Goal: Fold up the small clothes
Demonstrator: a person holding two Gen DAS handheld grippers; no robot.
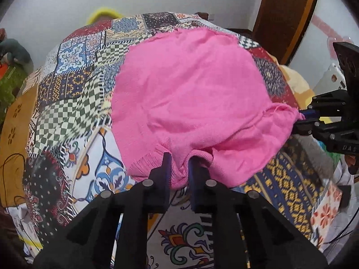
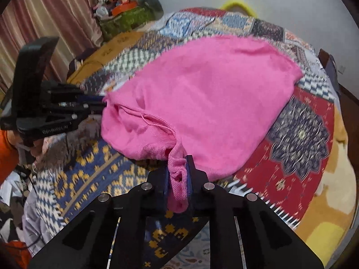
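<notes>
- While the pink knit garment (image 1: 190,89) is lying spread on the patchwork bedspread (image 1: 74,94), both grippers are gripping its near hem.
- The left gripper (image 1: 179,168) is pinching a bunched fold of that hem, its jaws pressed onto the cloth.
- The right gripper (image 2: 178,174) is clamping the hem's other corner, cloth hanging between the jaws.
- Bare bedspread is showing along the garment's far edge and both sides, towards a white wall (image 1: 56,4).
- A wooden door frame (image 1: 285,15) is standing beyond the bed's far corner.
</notes>
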